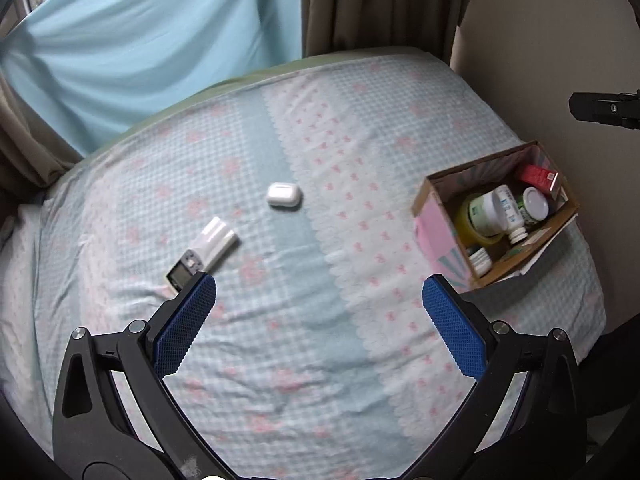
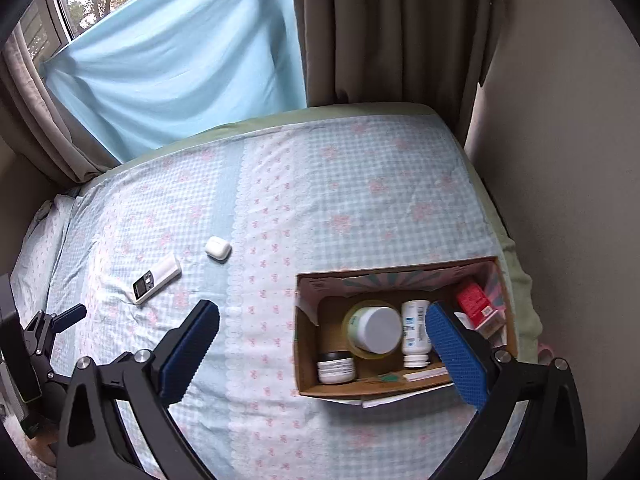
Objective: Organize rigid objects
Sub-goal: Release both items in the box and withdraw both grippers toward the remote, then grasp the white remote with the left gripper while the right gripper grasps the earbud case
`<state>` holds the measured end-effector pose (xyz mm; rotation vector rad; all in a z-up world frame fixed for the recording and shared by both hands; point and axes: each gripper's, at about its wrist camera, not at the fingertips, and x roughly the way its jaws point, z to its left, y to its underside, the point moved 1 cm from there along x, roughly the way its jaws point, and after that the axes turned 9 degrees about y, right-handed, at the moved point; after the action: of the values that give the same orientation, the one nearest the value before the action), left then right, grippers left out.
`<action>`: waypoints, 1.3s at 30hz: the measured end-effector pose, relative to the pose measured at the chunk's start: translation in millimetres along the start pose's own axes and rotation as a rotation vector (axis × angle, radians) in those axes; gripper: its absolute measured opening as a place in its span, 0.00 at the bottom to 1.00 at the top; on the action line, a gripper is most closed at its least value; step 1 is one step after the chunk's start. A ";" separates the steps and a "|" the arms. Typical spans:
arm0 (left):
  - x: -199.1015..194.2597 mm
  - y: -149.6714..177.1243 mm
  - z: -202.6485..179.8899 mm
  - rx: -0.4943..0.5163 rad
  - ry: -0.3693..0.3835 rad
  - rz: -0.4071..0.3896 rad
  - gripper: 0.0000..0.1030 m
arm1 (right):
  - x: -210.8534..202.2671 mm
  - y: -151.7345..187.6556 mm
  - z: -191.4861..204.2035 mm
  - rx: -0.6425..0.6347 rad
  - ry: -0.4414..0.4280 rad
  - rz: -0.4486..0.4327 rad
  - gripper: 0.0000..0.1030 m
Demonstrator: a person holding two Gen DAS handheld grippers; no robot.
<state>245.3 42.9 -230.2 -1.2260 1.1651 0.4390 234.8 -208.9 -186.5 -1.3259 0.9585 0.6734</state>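
Observation:
A white earbud case (image 1: 283,196) and a white remote with a small screen (image 1: 204,251) lie on the bed. They also show in the right wrist view as the earbud case (image 2: 218,249) and the remote (image 2: 157,277). A cardboard box (image 1: 438,224) holds jars, a white bottle and a red carton; the right wrist view shows the box (image 2: 306,344) from above. My left gripper (image 1: 319,292) is open and empty, its left finger just in front of the remote. My right gripper (image 2: 322,322) is open and empty above the box's front left part.
The bed has a checked blue and pink sheet (image 1: 320,360). A blue cloth and brown curtains (image 2: 380,28) hang behind it. A wall (image 2: 560,160) runs along the bed's right side. The left gripper's body (image 2: 40,344) shows at the left edge of the right wrist view.

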 end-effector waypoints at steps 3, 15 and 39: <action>-1.5 5.6 48.9 0.000 -0.003 0.002 1.00 | 11.6 -1.3 38.0 0.014 -0.009 0.019 1.00; 102.5 -11.3 212.2 0.099 0.101 0.215 1.00 | 118.4 -16.6 159.4 0.154 -0.009 0.169 1.00; 294.6 11.3 233.4 0.257 0.149 0.527 0.94 | 380.4 -65.9 262.3 0.164 0.083 0.565 0.82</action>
<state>459.9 164.8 -513.8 -0.7291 1.6251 0.5719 522.0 -4.5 -492.5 -0.9424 1.4465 0.9466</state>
